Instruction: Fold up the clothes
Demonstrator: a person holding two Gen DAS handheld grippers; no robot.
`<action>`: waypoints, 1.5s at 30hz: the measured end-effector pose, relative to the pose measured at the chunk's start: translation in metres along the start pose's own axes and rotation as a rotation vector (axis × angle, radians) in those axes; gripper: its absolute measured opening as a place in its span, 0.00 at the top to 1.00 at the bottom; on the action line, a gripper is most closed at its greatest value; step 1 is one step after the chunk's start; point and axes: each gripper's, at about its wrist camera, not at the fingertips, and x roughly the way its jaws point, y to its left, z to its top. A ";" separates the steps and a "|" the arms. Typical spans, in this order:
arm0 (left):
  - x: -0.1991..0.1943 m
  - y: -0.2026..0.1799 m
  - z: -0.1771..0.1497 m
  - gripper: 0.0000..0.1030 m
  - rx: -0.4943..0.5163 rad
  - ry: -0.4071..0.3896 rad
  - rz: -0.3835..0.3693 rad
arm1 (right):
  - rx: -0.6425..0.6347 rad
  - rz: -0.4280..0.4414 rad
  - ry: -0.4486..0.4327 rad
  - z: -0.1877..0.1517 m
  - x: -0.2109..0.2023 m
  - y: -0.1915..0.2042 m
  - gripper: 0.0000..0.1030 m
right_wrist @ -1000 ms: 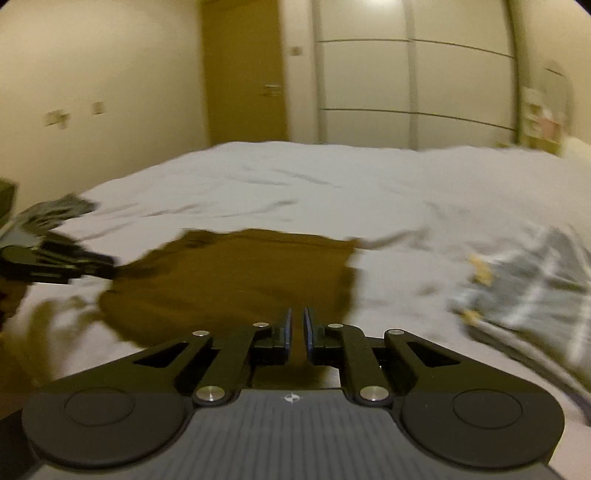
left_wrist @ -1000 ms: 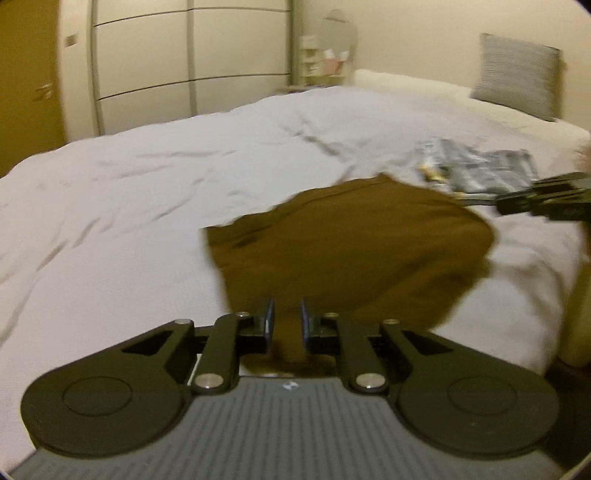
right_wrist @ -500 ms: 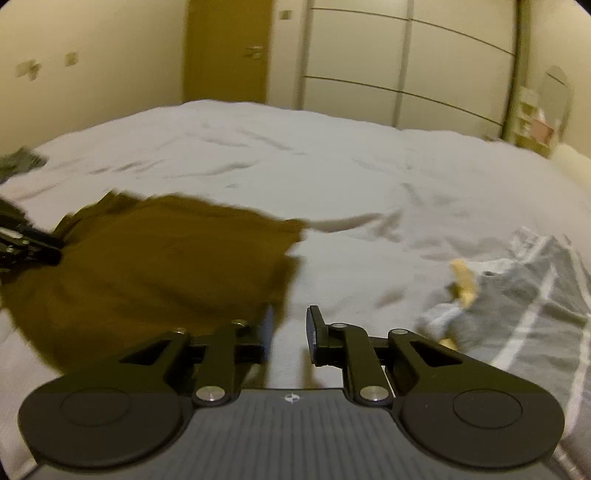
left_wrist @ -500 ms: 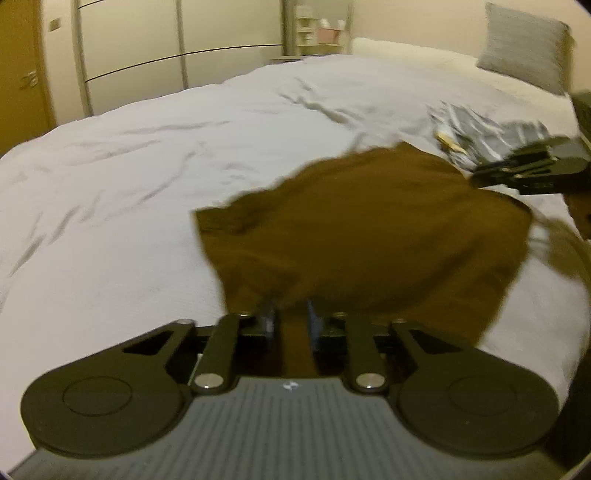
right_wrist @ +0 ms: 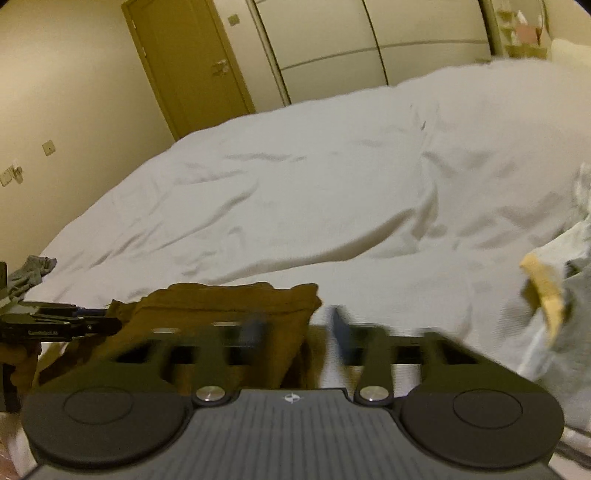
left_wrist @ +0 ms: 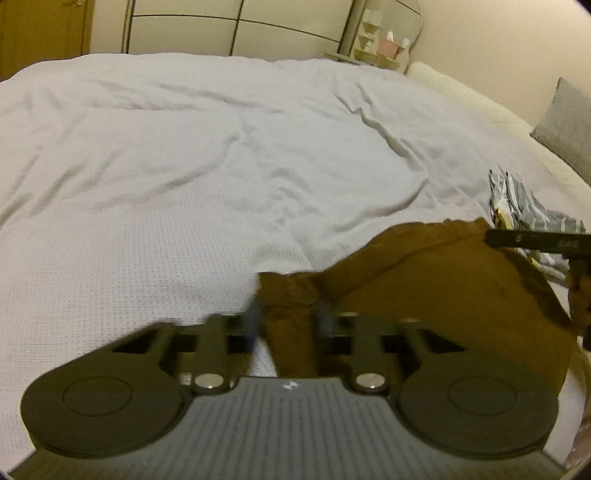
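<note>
A brown garment (left_wrist: 424,295) lies folded over on the white bed cover (left_wrist: 184,166) near its front edge. My left gripper (left_wrist: 287,319) is open, its blurred fingers wide apart, with a bunched corner of the brown cloth lying loose between them. In the right wrist view the brown garment (right_wrist: 221,306) sits at lower left. My right gripper (right_wrist: 297,328) is open too, its left finger over the cloth's right edge and its right finger over bare sheet. Each gripper shows at the edge of the other's view: right gripper (left_wrist: 535,240), left gripper (right_wrist: 55,325).
A grey striped garment (left_wrist: 524,206) with a yellow tag (right_wrist: 543,291) lies right of the brown one. A grey pillow (left_wrist: 569,114) sits at the headboard end. A small grey cloth (right_wrist: 33,269) lies at the bed's left edge. Wardrobe doors (left_wrist: 221,33) and a brown door (right_wrist: 184,62) stand beyond.
Both grippers went from shut on the brown garment to open. The garment, held spread above the bed earlier, now lies folded on the cover, and both cameras have dropped lower.
</note>
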 end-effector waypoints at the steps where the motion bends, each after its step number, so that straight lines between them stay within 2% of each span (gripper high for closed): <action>1: -0.004 0.001 0.000 0.92 -0.008 -0.025 0.002 | -0.017 -0.007 -0.014 0.001 0.000 0.002 0.95; 4: -0.007 0.003 0.000 0.92 -0.008 -0.079 0.023 | -0.061 -0.025 -0.052 0.008 0.002 0.006 0.98; 9: 0.010 0.010 -0.005 0.90 -0.036 -0.028 0.033 | -0.047 -0.043 0.022 0.004 0.027 -0.002 0.98; 11: 0.008 0.012 -0.005 0.87 -0.045 -0.033 0.036 | -0.022 -0.067 0.009 0.003 0.019 -0.005 0.94; 14: -0.008 0.013 -0.003 0.84 -0.035 -0.056 0.085 | -0.028 -0.115 -0.031 0.002 -0.003 -0.002 0.83; 16: -0.026 0.011 -0.003 0.85 -0.004 -0.083 0.133 | -0.062 -0.139 -0.069 0.002 -0.025 0.005 0.81; 18: -0.048 0.003 -0.007 0.85 0.036 -0.116 0.154 | -0.117 -0.122 -0.106 -0.007 -0.050 0.024 0.81; 22: -0.080 -0.027 -0.027 0.85 0.081 -0.156 0.079 | -0.226 -0.027 -0.143 -0.043 -0.088 0.073 0.81; 25: -0.079 -0.052 -0.054 0.84 0.110 -0.117 0.016 | -0.276 0.023 -0.091 -0.080 -0.085 0.096 0.83; 27: -0.069 -0.058 -0.070 0.84 0.128 -0.073 0.024 | -0.244 0.003 -0.051 -0.097 -0.077 0.089 0.83; 29: -0.062 -0.049 -0.080 0.84 0.092 -0.051 0.022 | -0.204 -0.043 -0.046 -0.099 -0.081 0.072 0.83; 31: -0.067 -0.033 -0.081 0.93 0.018 -0.054 0.018 | -0.165 -0.091 -0.043 -0.101 -0.085 0.056 0.84; 32: -0.073 -0.031 -0.081 0.94 0.019 -0.059 0.035 | -0.188 -0.114 -0.048 -0.101 -0.092 0.056 0.83; 34: -0.086 -0.033 -0.078 0.90 0.070 -0.074 0.091 | -0.249 -0.161 -0.061 -0.100 -0.108 0.060 0.72; 35: -0.094 -0.040 -0.078 0.83 0.132 -0.087 0.128 | -0.301 -0.177 -0.071 -0.102 -0.115 0.067 0.69; 36: -0.102 -0.051 -0.080 0.70 0.218 -0.104 0.172 | -0.356 -0.192 -0.081 -0.104 -0.122 0.074 0.61; 37: -0.108 -0.064 -0.084 0.68 0.305 -0.121 0.190 | -0.425 -0.203 -0.090 -0.111 -0.130 0.084 0.53; 39: -0.121 -0.093 -0.095 0.64 0.480 -0.154 0.193 | -0.583 -0.215 -0.089 -0.125 -0.135 0.106 0.49; 41: -0.123 -0.121 -0.110 0.61 0.658 -0.171 0.189 | -0.738 -0.234 -0.068 -0.140 -0.130 0.126 0.49; 45: -0.102 -0.168 -0.147 0.59 1.002 -0.139 0.208 | -0.981 -0.283 -0.027 -0.163 -0.105 0.153 0.49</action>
